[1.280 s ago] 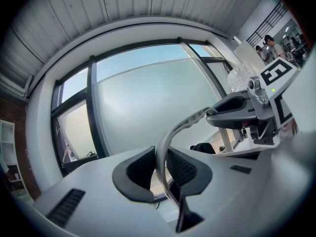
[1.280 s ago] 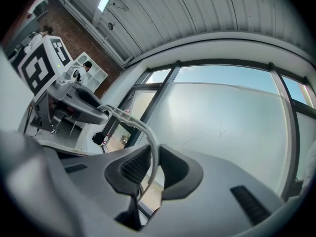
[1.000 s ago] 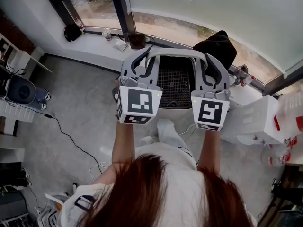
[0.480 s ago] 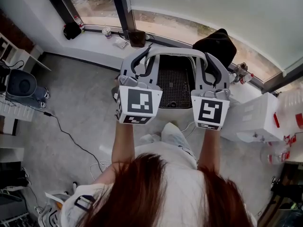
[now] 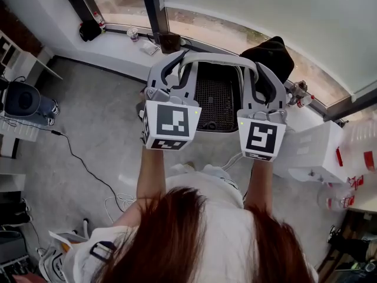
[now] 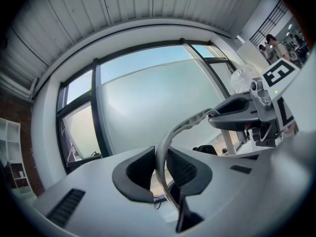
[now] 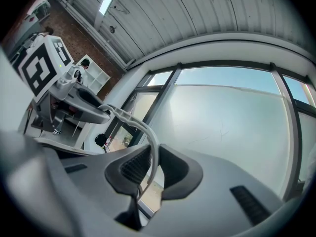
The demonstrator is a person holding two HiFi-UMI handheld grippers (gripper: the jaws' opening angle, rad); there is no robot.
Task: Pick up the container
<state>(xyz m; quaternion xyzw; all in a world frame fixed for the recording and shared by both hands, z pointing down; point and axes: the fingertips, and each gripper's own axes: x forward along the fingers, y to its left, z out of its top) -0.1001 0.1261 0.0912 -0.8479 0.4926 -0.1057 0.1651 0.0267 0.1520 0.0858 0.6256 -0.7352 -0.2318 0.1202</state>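
Note:
The container (image 5: pixel 215 130) is a white bin with a dark mesh floor and an arched white handle (image 5: pixel 219 60), and it hangs above the grey floor in front of the person. My left gripper (image 5: pixel 177 65) is shut on the handle's left end. My right gripper (image 5: pixel 260 74) is shut on its right end. In the left gripper view the black pads (image 6: pixel 140 172) pinch the handle (image 6: pixel 183 130) between them, and the right gripper (image 6: pixel 247 117) shows further along it. The right gripper view shows its pads (image 7: pixel 132 168) pressed on the handle (image 7: pixel 144 130), with the left gripper (image 7: pixel 79 100) beyond.
A windowsill (image 5: pixel 126 43) with a cup (image 5: pixel 134 35) and dark items runs behind. A black chair (image 5: pixel 272 56) stands at the back right, white boxes (image 5: pixel 318 152) to the right. A cable (image 5: pixel 76 161) trails over the floor at left, near a round grey device (image 5: pixel 22 99).
Both grippers and the container have drifted slightly up and forward in the head view as the person steps on. Both grips on the handle are unchanged.

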